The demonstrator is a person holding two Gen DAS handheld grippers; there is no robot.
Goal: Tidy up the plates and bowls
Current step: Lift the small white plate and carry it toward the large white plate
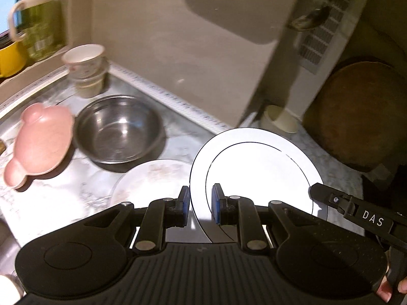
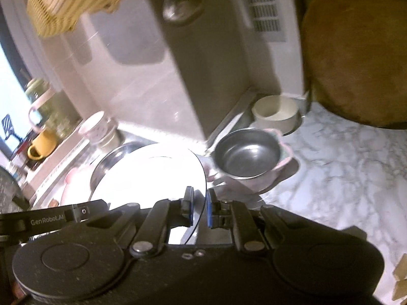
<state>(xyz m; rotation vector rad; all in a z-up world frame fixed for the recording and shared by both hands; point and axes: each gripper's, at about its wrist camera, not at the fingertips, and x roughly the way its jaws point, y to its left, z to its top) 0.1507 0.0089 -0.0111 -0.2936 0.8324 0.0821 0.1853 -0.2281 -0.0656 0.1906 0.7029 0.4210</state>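
- 1 white plate (image 1: 257,178) with a thin dark ring line, lower centre-right of the left wrist view, held tilted above the marble table (image 1: 76,190); blown out by glare in the right wrist view (image 2: 150,178).
- left tongs (image 1: 201,203): nearly closed, blue pads clamped on the plate's near left rim.
- right tongs (image 2: 199,208): nearly closed, pinching the plate's right edge; in the left view its tip meets the rim at lower right.
- 1 clear glass plate (image 1: 150,178) flat on the table, just left of and partly under the white plate.
- 2 steel bowls: one (image 1: 119,129) on the table at mid-left of the left view; the other (image 2: 249,152) at centre of the right view, sitting in a pink dish (image 2: 279,162).
- 1 pink bear-shaped dish (image 1: 38,142), far left, rim touching the first steel bowl.
- 1 stack of small cups (image 1: 86,68), upper left against the wall; count within the stack unclear, blurred.
- 1 cream bowl (image 2: 276,113) in the corner behind the second steel bowl.
- 1 round wooden board (image 1: 356,114) leaning upright at right.
- 1 yellow mug (image 2: 42,145) and 1 green jar (image 1: 40,20) on the ledge, far left.
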